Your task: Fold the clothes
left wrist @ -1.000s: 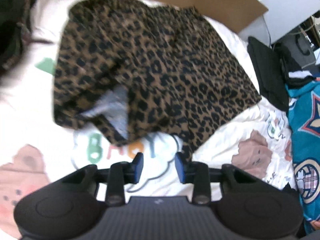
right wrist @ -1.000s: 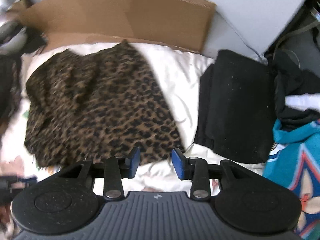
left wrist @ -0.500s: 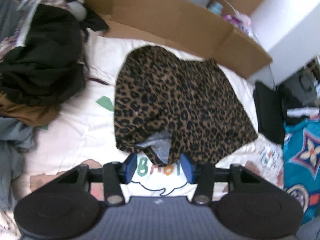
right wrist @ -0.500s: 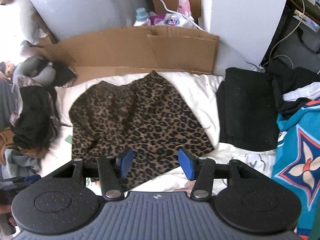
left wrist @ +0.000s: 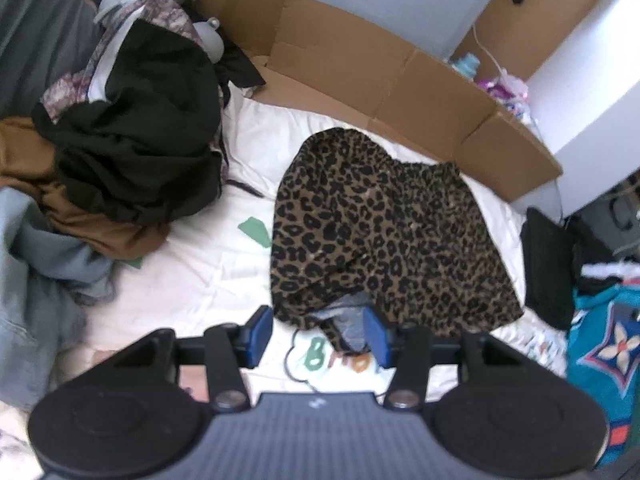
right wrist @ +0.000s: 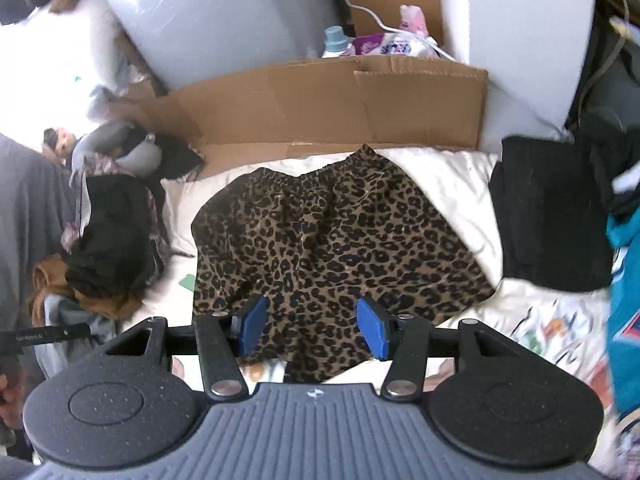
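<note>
Left gripper [left wrist: 318, 336], right gripper [right wrist: 311, 326]: jaws parted, empty, above near hem. Leopard-print shorts [right wrist: 320, 248] at 12 o'clock, spread on white sheet [left wrist: 192, 264], waistband far, one corner turned up. Step: unsettled, either spread awaiting folds or partly folded. Unfolded pile [left wrist: 120, 140] at 10 o'clock.

Both wrist cameras look down 12 o'clock from above the bed, well back, sharing the leopard-print shorts [left wrist: 384, 236] [right wrist: 332, 248] and cardboard [left wrist: 360, 64] [right wrist: 340, 108].

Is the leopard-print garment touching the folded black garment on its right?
Apart. In the right wrist view, a strip of white bedding runs between the leopard-print garment and the folded black garment all along their facing edges.
</note>
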### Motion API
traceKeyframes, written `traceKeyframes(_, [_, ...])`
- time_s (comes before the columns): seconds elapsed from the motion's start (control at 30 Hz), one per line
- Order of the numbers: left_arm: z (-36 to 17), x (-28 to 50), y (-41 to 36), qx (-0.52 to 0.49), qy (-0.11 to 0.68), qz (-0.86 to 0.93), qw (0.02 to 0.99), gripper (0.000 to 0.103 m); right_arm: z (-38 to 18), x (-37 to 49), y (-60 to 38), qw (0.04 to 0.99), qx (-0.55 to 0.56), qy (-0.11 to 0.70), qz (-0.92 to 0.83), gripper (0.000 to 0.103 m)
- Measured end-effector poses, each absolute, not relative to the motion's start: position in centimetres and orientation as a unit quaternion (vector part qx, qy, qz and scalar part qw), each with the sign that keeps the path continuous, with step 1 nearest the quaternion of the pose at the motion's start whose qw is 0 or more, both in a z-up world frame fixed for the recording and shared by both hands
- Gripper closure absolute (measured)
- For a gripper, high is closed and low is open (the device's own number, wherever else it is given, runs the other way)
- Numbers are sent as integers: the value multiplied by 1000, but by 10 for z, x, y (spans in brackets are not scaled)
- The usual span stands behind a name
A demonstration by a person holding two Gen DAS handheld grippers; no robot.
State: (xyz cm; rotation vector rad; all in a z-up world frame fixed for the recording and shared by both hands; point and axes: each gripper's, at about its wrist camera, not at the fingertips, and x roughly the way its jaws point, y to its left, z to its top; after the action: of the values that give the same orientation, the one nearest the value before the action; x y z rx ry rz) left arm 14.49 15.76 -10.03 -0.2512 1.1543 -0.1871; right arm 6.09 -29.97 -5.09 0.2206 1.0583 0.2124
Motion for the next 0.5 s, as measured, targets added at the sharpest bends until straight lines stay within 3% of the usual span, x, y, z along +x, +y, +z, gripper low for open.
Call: traceKeyframes(0.5, [-165,152,120,-130,532,-168,820,44,-141,38,-275,844,169,494,121,46])
